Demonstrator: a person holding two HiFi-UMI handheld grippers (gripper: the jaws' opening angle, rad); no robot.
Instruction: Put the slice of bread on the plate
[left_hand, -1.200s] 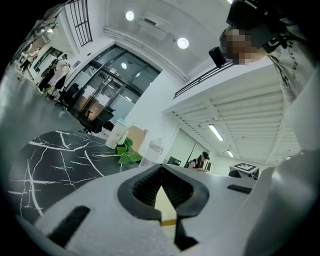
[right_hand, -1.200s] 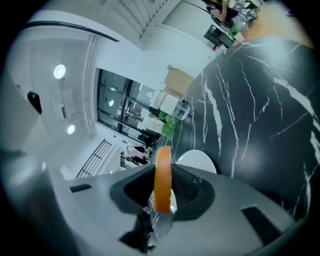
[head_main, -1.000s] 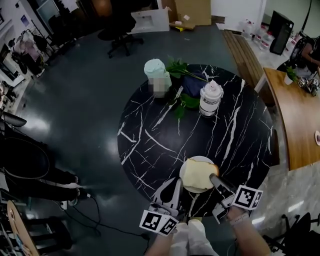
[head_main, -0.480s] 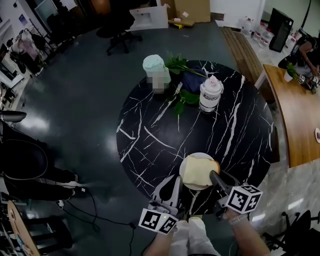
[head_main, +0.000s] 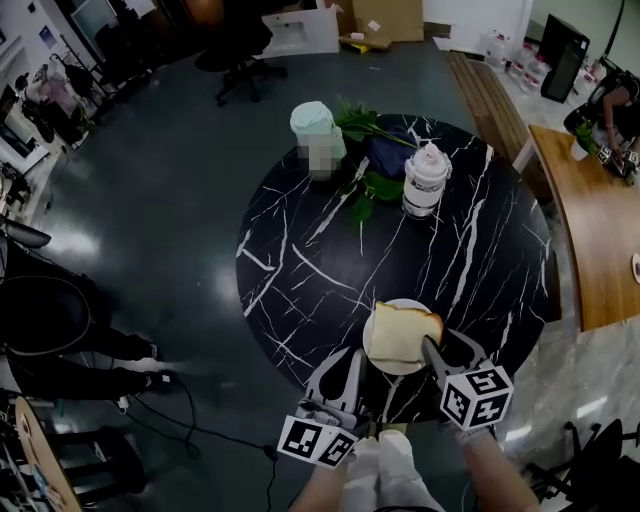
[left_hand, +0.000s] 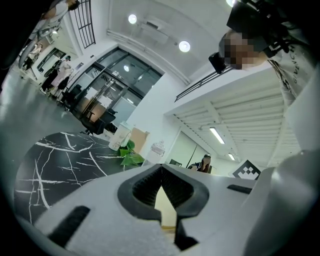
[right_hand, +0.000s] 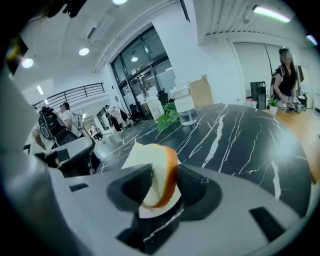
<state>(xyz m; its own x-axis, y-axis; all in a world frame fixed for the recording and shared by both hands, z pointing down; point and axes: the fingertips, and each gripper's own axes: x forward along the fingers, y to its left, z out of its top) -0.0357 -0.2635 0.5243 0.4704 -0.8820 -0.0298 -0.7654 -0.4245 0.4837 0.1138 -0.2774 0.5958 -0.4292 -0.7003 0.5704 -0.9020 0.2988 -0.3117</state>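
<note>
The slice of bread (head_main: 403, 335) lies over the white plate (head_main: 392, 369) at the near edge of the black marbled surface (head_main: 320, 250), so the carrying part of the job looks done. Your right claw (head_main: 440, 347) is opening. The right gripper view shows a crust corner of the bread between its jaws, one jaw clear of it and the other close against it. I judge that little is left: finish the release and draw that claw back, so the slice settles flat and its far corner does not hang off the rim. Your left claw (head_main: 338, 368) is closed on nothing and sits idle just beside the plate.
</note>
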